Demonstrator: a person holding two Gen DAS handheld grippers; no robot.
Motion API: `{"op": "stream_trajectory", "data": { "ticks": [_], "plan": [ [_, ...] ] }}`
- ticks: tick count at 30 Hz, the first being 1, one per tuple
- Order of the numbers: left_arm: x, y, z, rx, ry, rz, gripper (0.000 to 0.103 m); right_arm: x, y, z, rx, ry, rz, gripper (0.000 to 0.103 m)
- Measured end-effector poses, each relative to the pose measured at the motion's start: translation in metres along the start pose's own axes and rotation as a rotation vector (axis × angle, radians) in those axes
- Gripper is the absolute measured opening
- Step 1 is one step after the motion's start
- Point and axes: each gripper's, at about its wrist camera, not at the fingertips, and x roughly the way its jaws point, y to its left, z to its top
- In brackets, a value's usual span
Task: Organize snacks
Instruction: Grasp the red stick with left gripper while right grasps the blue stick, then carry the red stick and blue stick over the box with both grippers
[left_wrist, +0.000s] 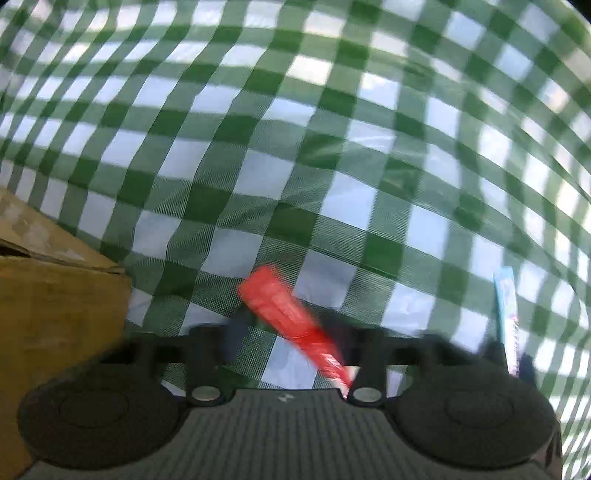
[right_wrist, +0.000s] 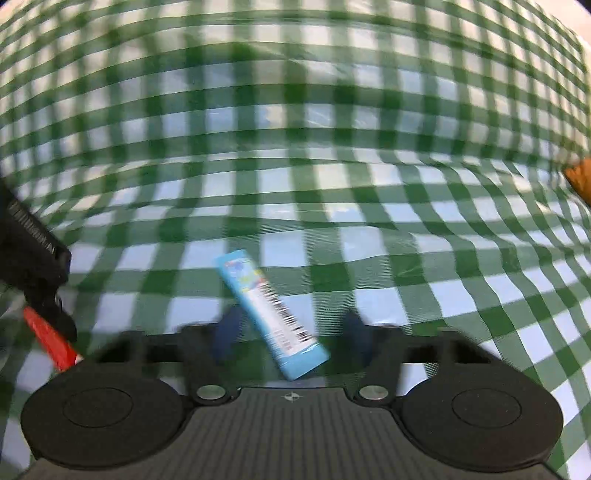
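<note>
A red snack stick (left_wrist: 291, 321) lies slanted on the green checked cloth between the spread fingers of my left gripper (left_wrist: 288, 332), which is open. A light blue snack stick with a barcode (right_wrist: 271, 315) lies slanted between the spread fingers of my right gripper (right_wrist: 291, 332), also open. The blue stick shows edge-on at the right of the left wrist view (left_wrist: 508, 317). The red stick (right_wrist: 51, 341) and the left gripper's body (right_wrist: 33, 254) show at the left of the right wrist view. Both views are motion-blurred.
A brown cardboard box (left_wrist: 55, 314) stands at the left in the left wrist view. An orange-brown corner (right_wrist: 581, 181) shows at the right edge of the right wrist view. The rumpled green checked cloth (left_wrist: 295, 129) covers the table.
</note>
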Motion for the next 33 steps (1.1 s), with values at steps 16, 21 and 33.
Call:
{"op": "stream_trajectory", "data": {
  "ticks": [16, 21, 33],
  "plan": [
    [-0.087, 0.046, -0.083, 0.247, -0.092, -0.163, 0.015, -0.119, 0.02, -0.021, 0.103, 0.031, 0.089, 0.021],
    [-0.14, 0.081, -0.114, 0.301, -0.157, -0.233, 0.015, -0.18, 0.032, -0.023, 0.143, 0.009, 0.081, 0.021],
    [-0.243, 0.216, -0.186, 0.312, -0.291, -0.283, 0.015, -0.341, 0.095, -0.027, 0.205, -0.074, 0.196, 0.021]
  ]
}}
